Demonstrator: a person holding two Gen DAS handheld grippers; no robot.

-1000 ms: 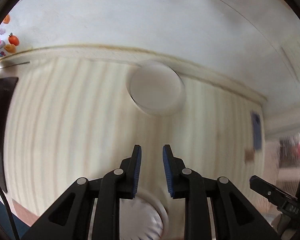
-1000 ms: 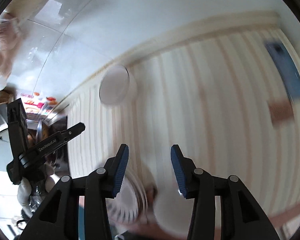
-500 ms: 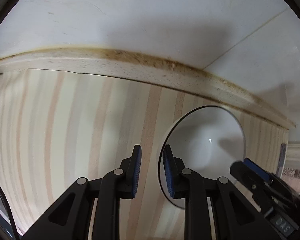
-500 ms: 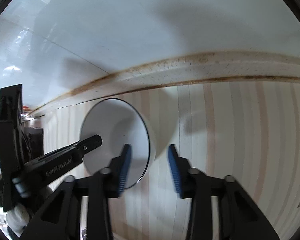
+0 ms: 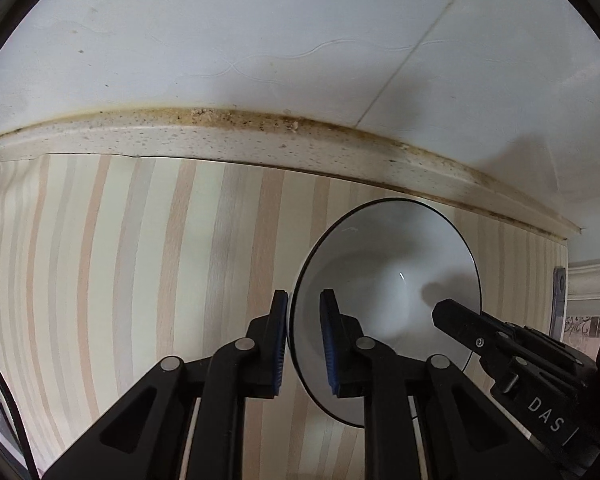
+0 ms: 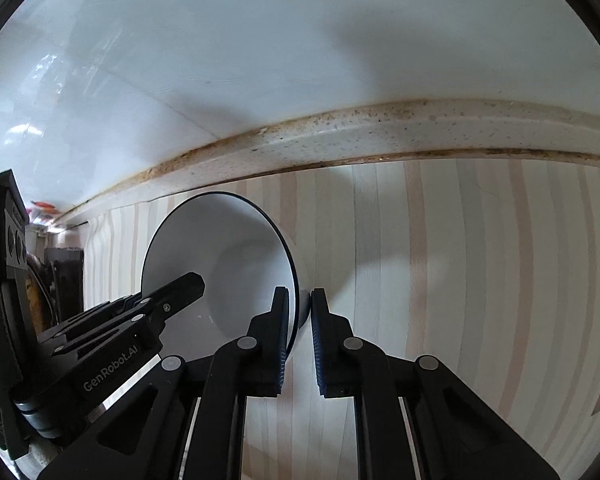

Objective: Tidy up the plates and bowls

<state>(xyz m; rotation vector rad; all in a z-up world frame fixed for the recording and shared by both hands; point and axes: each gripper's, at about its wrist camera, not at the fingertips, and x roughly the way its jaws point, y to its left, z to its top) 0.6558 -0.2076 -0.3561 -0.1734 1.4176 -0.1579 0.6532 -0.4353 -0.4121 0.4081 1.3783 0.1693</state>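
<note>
A white bowl (image 5: 392,280) with a thin dark rim stands on the striped countertop (image 5: 120,280), close to the back ledge. My left gripper (image 5: 304,336) straddles the bowl's left rim, one pad outside and one inside, with a narrow gap still showing beside the rim. In the right wrist view the same bowl (image 6: 228,264) sits left of centre. My right gripper (image 6: 300,332) is shut on its right rim, one pad inside and one outside. Each gripper's fingers (image 5: 460,320) show in the other's view, reaching over the bowl.
A stained, speckled ledge (image 5: 260,140) runs along the back under a white tiled wall (image 5: 260,40). A small blue item (image 5: 558,304) lies at the counter's far right. Dark objects (image 6: 66,280) stand at the counter's left end. Bare striped counter (image 6: 480,280) extends right of the bowl.
Both grippers came forward to the bowl from opposite sides. The right gripper's jaws narrowed onto the right rim. The left jaws closed slightly around the left rim.
</note>
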